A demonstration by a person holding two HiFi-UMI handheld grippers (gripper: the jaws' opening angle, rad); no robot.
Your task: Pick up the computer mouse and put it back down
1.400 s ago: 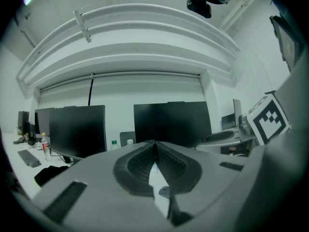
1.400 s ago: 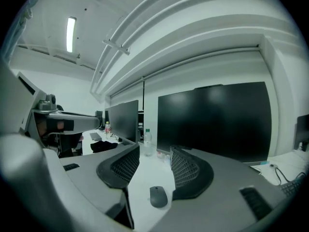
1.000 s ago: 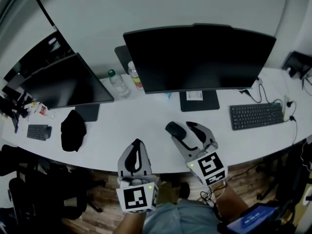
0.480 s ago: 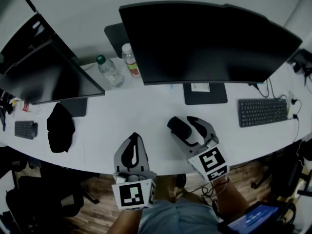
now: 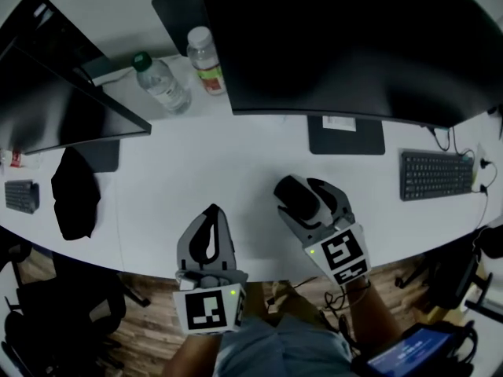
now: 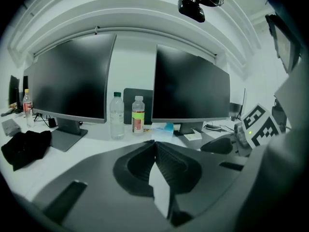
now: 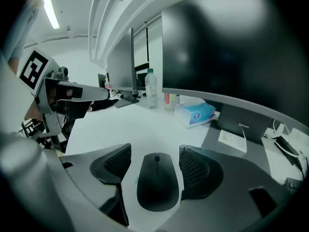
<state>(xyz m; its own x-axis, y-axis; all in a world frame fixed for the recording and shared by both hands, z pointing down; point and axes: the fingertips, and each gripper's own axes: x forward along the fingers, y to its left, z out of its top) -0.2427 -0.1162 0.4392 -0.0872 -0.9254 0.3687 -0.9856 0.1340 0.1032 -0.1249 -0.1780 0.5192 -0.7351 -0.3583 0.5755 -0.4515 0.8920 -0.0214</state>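
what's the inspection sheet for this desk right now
surface: white desk, bare near the front edge
job's things: black mouse flat on the desk, between the jaws of the right tool
clutter: water bottle, labelled bottle, black cloth, tissue box, keyboard
grippers: right tool open, jaws just been opening, pads off the mouse; left tool shut, empty
cables: loose cables at the desk's right end
surroundings: big monitor, second monitor, wood floor, chair
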